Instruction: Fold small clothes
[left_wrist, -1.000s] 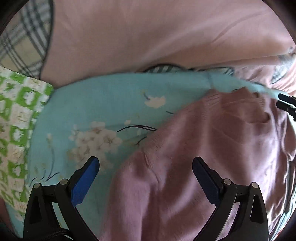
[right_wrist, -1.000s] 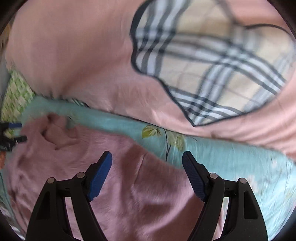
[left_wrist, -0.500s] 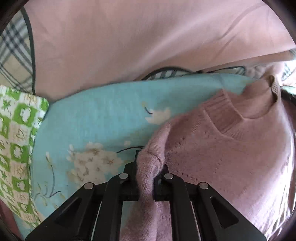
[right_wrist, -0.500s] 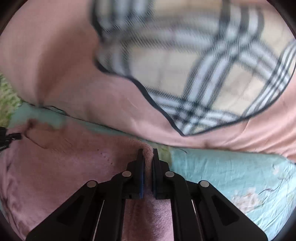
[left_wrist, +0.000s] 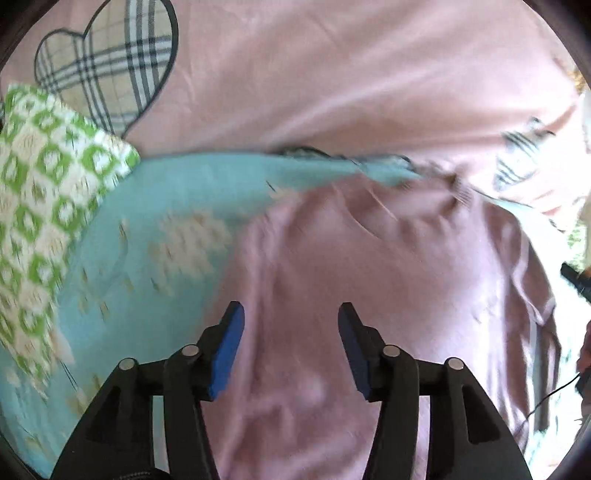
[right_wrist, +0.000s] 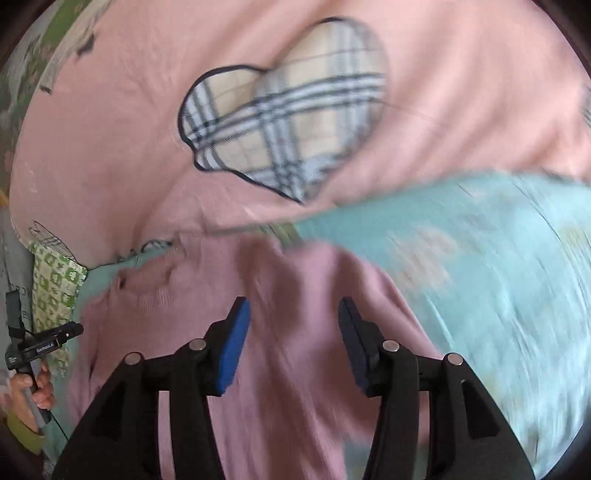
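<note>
On the teal floral sheet (left_wrist: 177, 192), beside a green-patterned pillow (left_wrist: 40, 184), both claws (left_wrist: 291, 314) (right_wrist: 293, 308) are opening, empty, above the pink sweater (left_wrist: 369, 277).

two wrist views, steeply downward, close, sharing pink sweater (left_wrist: 369, 266)

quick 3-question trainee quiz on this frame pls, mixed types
1. True or false: the left gripper is clamped on the pink sweater.
2. The sweater lies on: A) the turquoise floral sheet B) bare wood C) a green mat.
3. What pattern fills the heart patch on the pink blanket?

Key: 1 false, its jaws are opening, pads off the knit. 2 A. 3 plaid.
</note>
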